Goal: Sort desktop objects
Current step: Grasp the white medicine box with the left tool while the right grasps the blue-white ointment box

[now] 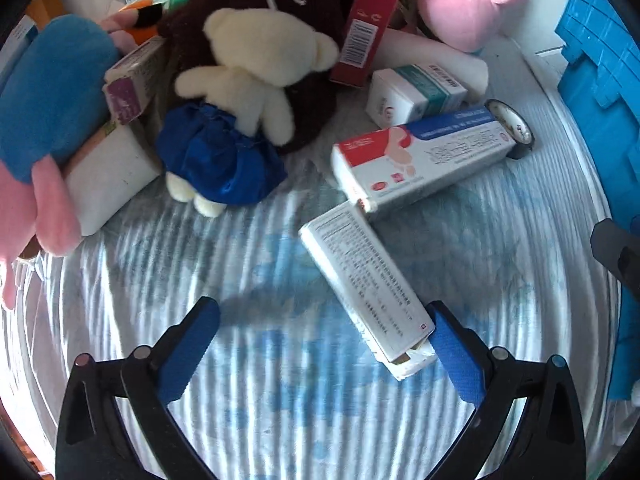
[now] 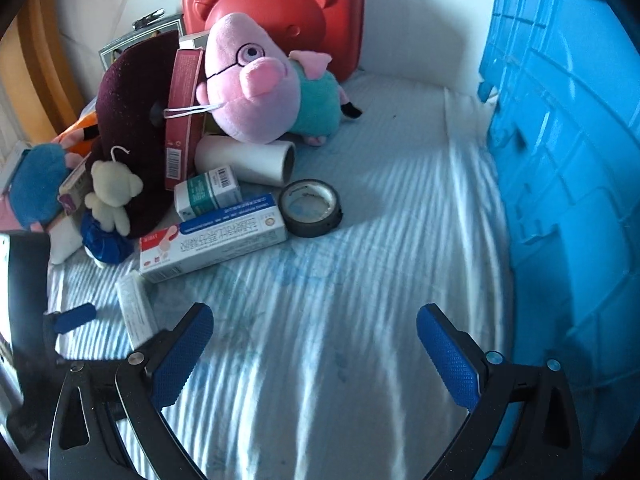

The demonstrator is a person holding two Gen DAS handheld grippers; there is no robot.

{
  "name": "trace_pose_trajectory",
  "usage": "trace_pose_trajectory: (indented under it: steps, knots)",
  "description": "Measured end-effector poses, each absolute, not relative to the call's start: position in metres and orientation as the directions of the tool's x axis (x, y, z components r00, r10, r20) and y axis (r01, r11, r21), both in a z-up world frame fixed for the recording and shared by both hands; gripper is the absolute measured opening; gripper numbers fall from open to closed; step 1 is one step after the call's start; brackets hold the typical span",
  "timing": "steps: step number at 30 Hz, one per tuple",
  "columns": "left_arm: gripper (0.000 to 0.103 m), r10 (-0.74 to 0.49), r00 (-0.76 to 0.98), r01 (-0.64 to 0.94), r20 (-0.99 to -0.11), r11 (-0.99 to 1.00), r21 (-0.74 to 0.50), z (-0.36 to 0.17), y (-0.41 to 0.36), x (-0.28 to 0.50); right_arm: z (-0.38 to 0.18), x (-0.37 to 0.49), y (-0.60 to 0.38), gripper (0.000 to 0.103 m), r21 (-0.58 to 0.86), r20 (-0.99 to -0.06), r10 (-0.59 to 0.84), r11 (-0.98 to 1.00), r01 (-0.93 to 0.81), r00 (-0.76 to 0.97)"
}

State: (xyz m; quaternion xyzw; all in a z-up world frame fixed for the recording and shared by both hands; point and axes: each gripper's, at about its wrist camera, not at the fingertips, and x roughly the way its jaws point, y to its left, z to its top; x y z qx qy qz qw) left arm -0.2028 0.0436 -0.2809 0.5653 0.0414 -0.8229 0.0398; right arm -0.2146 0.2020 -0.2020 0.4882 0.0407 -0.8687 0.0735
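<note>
My left claw (image 1: 320, 340) hangs low and spread wide over the striped worktop (image 1: 280, 400), its right pad touching the white printed box (image 1: 366, 284). My right claw (image 2: 316, 344) gapes wide beside the blue crate (image 2: 568, 200), gripping nothing.

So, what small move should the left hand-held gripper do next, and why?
Probably shift a little to its right, then close. The left hand-held gripper is open, and the small white box lies against its right finger, not centred between the two. Centring it first should give a firmer hold.
</note>
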Motion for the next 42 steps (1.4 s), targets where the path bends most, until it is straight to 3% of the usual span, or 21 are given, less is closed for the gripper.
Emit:
trace_pose_trajectory:
  steps: [2, 8, 10, 15, 19, 21, 25, 28, 31, 33, 34, 37, 39, 42]
  knots:
    - [0.076, -0.037, -0.391, 0.151, -0.920, -0.988, -0.024, -0.276, 0.029, -0.199, -0.204, -0.217, 0.197, 0.103, 0.006, -0.860, -0.098, -0.983, 0.182, -0.501]
    - [0.061, -0.068, -0.415, 0.170, -0.907, -0.986, -0.003, -0.271, -0.005, -0.204, -0.210, -0.227, 0.163, 0.102, 0.058, -0.875, -0.158, -0.972, 0.226, -0.457]
    - [0.060, -0.048, -0.416, 0.164, -0.908, -0.986, -0.024, -0.271, -0.011, -0.205, -0.215, -0.236, 0.146, 0.094, 0.072, -0.883, -0.171, -0.969, 0.235, -0.437]
    - [0.060, -0.015, -0.433, 0.124, -0.901, -0.991, -0.043, -0.270, -0.012, -0.201, -0.227, -0.263, 0.113, 0.094, 0.096, -0.893, -0.178, -0.973, 0.210, -0.413]
    - [0.059, 0.009, -0.440, 0.103, -0.898, -0.993, -0.060, -0.269, -0.012, -0.204, -0.235, -0.281, 0.093, 0.096, 0.046, -0.895, -0.122, -0.982, 0.183, -0.429]
    - [0.059, 0.014, -0.441, 0.088, -0.898, -0.994, -0.059, -0.269, -0.010, -0.205, -0.242, -0.284, 0.086, 0.103, -0.009, -0.901, -0.072, -0.983, 0.183, -0.427]
    - [0.059, 0.030, -0.442, 0.073, -0.897, -0.995, -0.069, -0.268, -0.008, -0.202, -0.243, -0.273, 0.099, 0.103, -0.016, -0.922, -0.059, -0.982, 0.189, -0.383]
    - [0.047, 0.026, -0.439, 0.039, -0.898, -0.998, -0.048, -0.267, -0.002, -0.192, -0.241, -0.256, 0.132, 0.102, -0.017, -0.933, -0.034, -0.990, 0.140, -0.357]
    - [0.042, 0.067, -0.432, 0.021, -0.899, -0.996, -0.084, -0.264, 0.003, -0.184, -0.246, -0.242, 0.163, 0.088, -0.039, -0.949, 0.004, -0.994, 0.104, -0.316]
    - [0.042, 0.059, -0.432, 0.008, -0.900, -0.998, -0.070, -0.264, 0.007, -0.181, -0.247, -0.240, 0.174, 0.071, -0.015, -0.955, -0.010, -0.996, 0.084, -0.296]
    - [0.041, 0.067, -0.430, 0.003, -0.900, -0.997, -0.076, -0.263, 0.008, -0.180, -0.245, -0.239, 0.177, 0.071, 0.017, -0.953, -0.038, -0.997, 0.074, -0.300]
    - [0.039, 0.097, -0.429, -0.008, -0.898, -0.995, -0.103, -0.260, 0.007, -0.175, -0.232, -0.243, 0.178, 0.074, 0.134, -0.934, -0.135, -0.991, 0.028, -0.331]
    - [0.039, 0.081, -0.434, -0.004, -0.897, -0.996, -0.088, -0.260, 0.004, -0.171, -0.227, -0.252, 0.166, 0.091, 0.163, -0.925, -0.164, -0.986, 0.031, -0.343]
    - [0.039, 0.098, -0.439, 0.002, -0.893, -0.994, -0.110, -0.269, -0.007, -0.161, -0.225, -0.266, 0.141, 0.092, 0.165, -0.922, -0.164, -0.986, 0.028, -0.352]
